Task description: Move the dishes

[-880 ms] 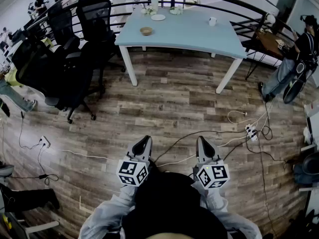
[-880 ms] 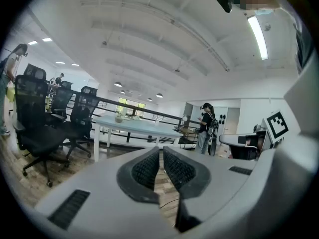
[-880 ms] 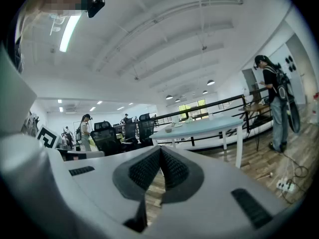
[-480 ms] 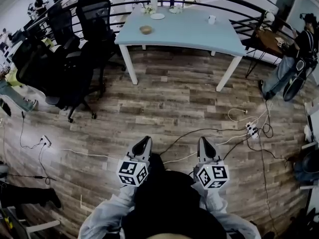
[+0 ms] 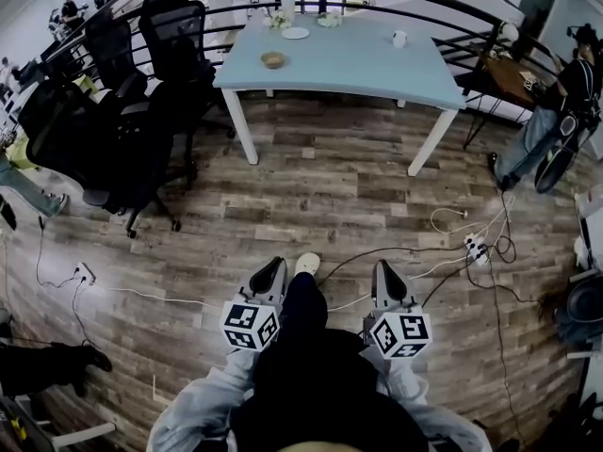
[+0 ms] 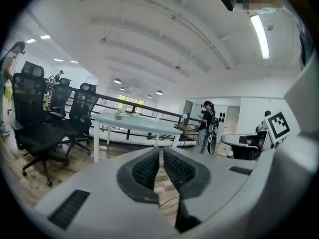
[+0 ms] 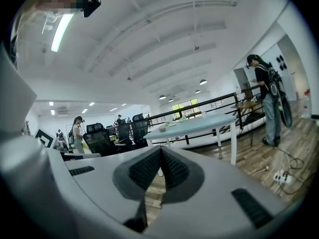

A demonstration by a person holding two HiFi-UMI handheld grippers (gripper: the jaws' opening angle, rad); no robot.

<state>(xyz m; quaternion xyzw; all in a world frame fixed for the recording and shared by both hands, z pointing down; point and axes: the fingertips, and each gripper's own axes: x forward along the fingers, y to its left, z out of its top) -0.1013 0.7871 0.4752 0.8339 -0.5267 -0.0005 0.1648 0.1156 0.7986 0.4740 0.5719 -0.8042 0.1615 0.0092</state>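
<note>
Far ahead stands a light blue table (image 5: 358, 59) with a small brown bowl (image 5: 273, 59), a white plate (image 5: 296, 33) and a white cup (image 5: 400, 39) on it. More small items sit at its far edge, too small to tell. My left gripper (image 5: 272, 266) and right gripper (image 5: 382, 267) are held low in front of my body, side by side, well short of the table. Both point towards it, and both are shut with nothing between the pads. The table (image 6: 134, 124) shows beyond the left jaws, and beyond the right jaws the table (image 7: 199, 123) too.
Black office chairs (image 5: 141, 111) crowd the left side by the table. Cables and a power strip (image 5: 474, 250) lie on the wooden floor at right. A person (image 5: 556, 111) stands at far right by a small wooden table (image 5: 513, 78). A black railing runs behind the table.
A white shoe has come forward between the two grippers. The grippers keep their place in the view, and the table has hardly shifted.
</note>
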